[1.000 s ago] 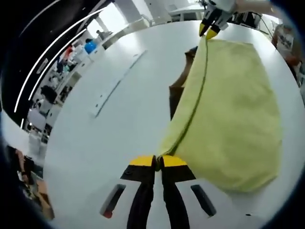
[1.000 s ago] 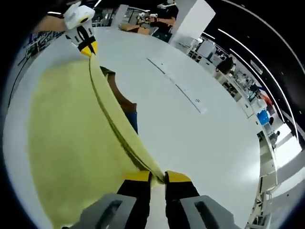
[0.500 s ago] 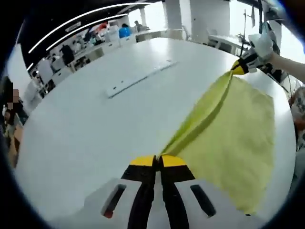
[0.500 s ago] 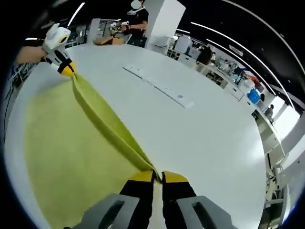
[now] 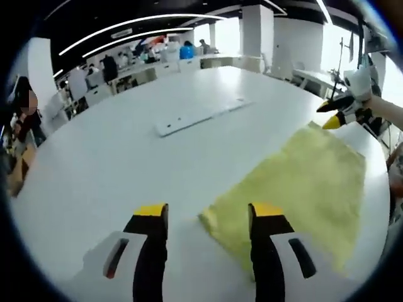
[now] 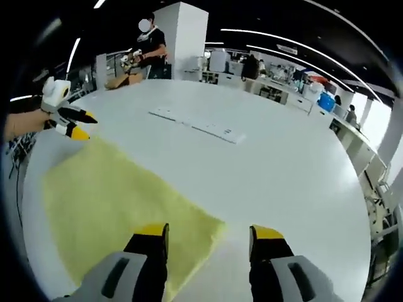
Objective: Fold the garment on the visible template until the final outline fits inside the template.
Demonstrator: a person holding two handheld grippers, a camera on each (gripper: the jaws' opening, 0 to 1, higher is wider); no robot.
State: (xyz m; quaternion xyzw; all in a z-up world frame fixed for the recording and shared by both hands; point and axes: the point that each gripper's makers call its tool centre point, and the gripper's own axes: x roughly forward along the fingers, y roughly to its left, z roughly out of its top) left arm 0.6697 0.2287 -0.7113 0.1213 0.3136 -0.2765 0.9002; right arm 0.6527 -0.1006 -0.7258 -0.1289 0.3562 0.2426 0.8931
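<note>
A yellow garment (image 5: 302, 185) lies flat on the white table (image 5: 126, 163), with its near corner between my left gripper's (image 5: 208, 217) open jaws. Nothing is held there. At its far corner my right gripper (image 5: 335, 114) hangs open in a hand, just off the cloth. In the right gripper view the same garment (image 6: 119, 198) spreads to the left, one corner reaching in between my right gripper's (image 6: 210, 236) open jaws. My left gripper (image 6: 79, 124) hovers open over the far corner.
A long white strip (image 5: 201, 115) lies on the table beyond the garment, also seen as the strip (image 6: 198, 124) in the right gripper view. A person (image 6: 149, 44) stands past the far table edge. Desks and people fill the background.
Both grippers have opened and let go of the garment's raised folded edge. The cloth has dropped flat on the table, and both grippers have drawn slightly off its corners.
</note>
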